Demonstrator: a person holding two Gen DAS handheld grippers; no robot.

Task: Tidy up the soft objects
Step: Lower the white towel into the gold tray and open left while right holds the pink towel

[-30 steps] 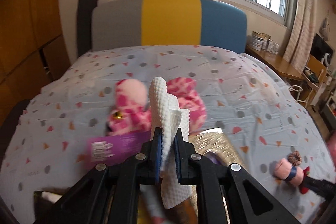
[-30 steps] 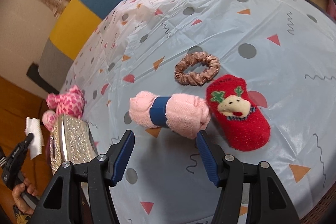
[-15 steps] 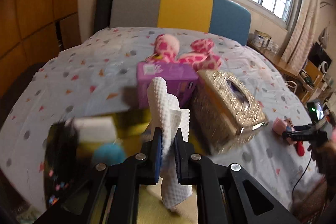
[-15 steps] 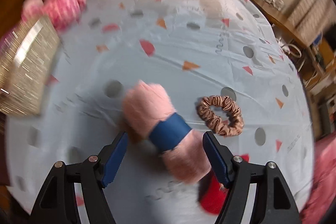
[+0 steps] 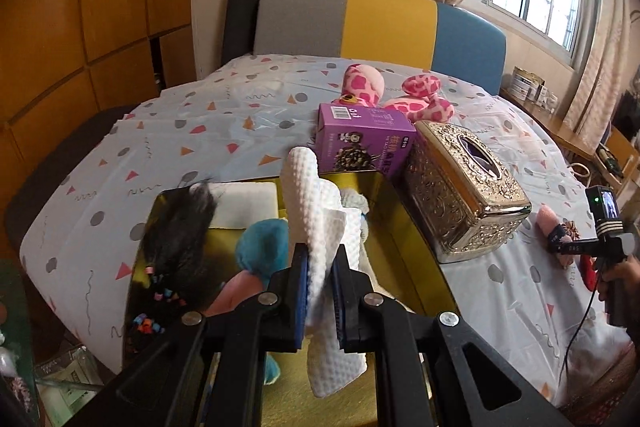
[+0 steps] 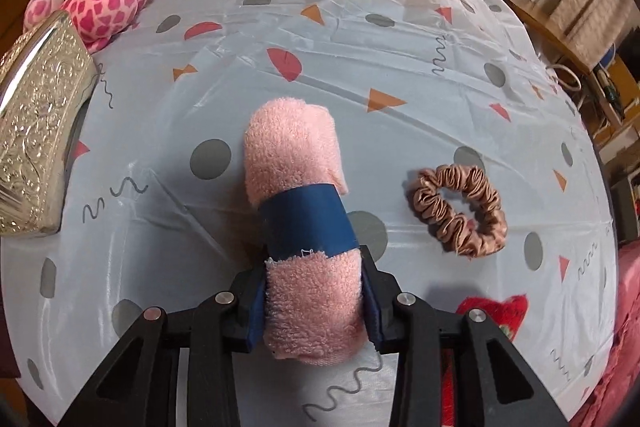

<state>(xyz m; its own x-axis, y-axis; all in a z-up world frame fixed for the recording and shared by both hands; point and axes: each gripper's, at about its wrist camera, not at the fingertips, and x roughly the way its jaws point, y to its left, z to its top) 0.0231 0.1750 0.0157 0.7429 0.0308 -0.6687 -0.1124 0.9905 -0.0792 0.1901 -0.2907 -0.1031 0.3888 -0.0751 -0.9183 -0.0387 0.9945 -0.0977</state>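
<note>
My left gripper [image 5: 320,291] is shut on a white waffle cloth [image 5: 316,211] and holds it above a gold tray [image 5: 404,251]. The tray holds a black furry item [image 5: 180,239], a teal plush [image 5: 264,243] and a white pad [image 5: 246,205]. My right gripper [image 6: 314,303] is shut on a rolled pink towel [image 6: 296,155] with a blue band, lying on the patterned tablecloth [image 6: 360,39]. A tan scrunchie [image 6: 458,209] lies to its right and a red sock [image 6: 494,313] at lower right. The right gripper also shows in the left wrist view [image 5: 568,247].
An ornate gold tissue box [image 5: 460,187] stands right of the tray, also in the right wrist view [image 6: 36,123]. A purple box [image 5: 362,143] and a pink spotted plush [image 5: 384,93] sit behind. A colour-block chair [image 5: 380,23] is at the far edge.
My left gripper has carried the white cloth back and over the gold tray. My right gripper has moved onto the pink towel roll and closed on its near end.
</note>
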